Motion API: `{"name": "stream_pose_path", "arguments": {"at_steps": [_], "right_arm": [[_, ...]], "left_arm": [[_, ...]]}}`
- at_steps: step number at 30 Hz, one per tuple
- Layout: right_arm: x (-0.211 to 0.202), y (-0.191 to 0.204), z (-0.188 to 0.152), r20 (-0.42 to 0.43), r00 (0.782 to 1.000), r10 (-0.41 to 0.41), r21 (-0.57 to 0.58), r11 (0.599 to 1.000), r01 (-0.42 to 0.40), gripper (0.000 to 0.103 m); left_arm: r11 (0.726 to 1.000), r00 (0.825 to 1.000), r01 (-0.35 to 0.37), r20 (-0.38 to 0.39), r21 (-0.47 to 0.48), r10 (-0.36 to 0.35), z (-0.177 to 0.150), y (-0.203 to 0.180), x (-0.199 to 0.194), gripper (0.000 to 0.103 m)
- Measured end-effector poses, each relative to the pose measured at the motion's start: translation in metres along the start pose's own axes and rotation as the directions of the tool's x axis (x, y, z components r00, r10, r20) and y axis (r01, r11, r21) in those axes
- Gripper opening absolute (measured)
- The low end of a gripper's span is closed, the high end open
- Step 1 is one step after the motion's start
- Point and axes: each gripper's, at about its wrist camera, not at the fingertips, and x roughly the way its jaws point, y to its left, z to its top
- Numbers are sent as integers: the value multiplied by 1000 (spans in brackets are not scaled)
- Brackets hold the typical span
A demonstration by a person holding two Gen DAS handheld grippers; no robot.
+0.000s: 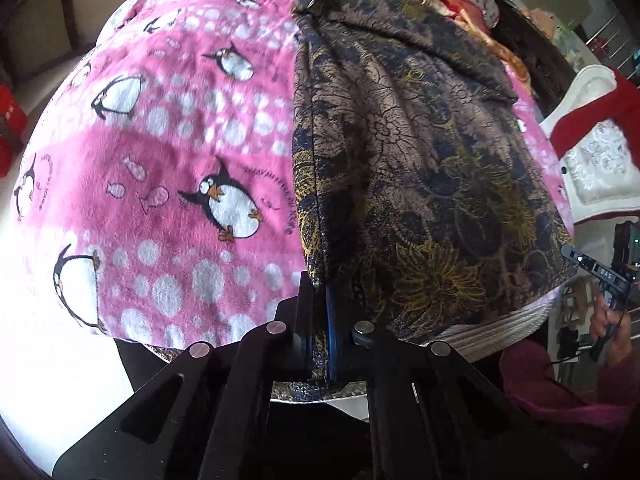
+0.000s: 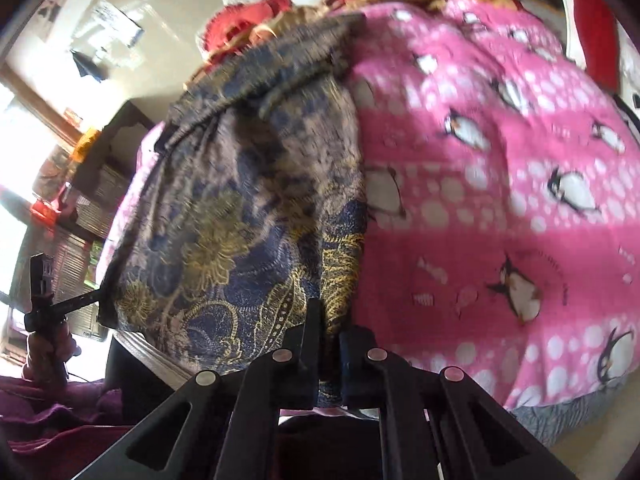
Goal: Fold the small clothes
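Gripping near corners, both left tongs (image 1: pixel 318 320) and right tongs (image 2: pixel 330 336) are clenched on floral garment (image 1: pixel 420 168); hem should be carried level toward 12 o'clock.

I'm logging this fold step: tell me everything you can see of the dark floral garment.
The dark floral garment is thin woven-looking cloth, brown and navy with yellow flowers. It lies lengthwise on the pink penguin blanket, wrinkled, a fold across its far end. The left gripper and right gripper are each shut on a near corner.

left tool (image 1: pixel 319 320) clamped on cloth; right tool (image 2: pixel 329 344) likewise.
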Motion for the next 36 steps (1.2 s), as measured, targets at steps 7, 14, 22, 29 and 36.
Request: {"name": "stream_pose_path", "arguments": {"at_steps": [7,14,22,29,36], "right_arm": [[5,-4,4,-28,999,26,24,999,-25,23],[8,3,3,-38,999,23,1,1000,-23,8],[-15,22,53,87,984,154,-8,988,-153,8],[-22,34,139,235,962,139,-31,990,-136,8],[2,26,241,305,947,98,-3,995,-102,8]], "left_arm": [[999,998,-51,-47,11,51,5,-7,19,5],[1000,999,-11,-48,-5,11,9,-12,33,37],[995,995,95,4,-1,-95,49,-17,19,5],[997,973,82,216,0,-80,140,-18,-10,5],[998,945,63,324,-17,-55,239,-12,-8,5]]}}
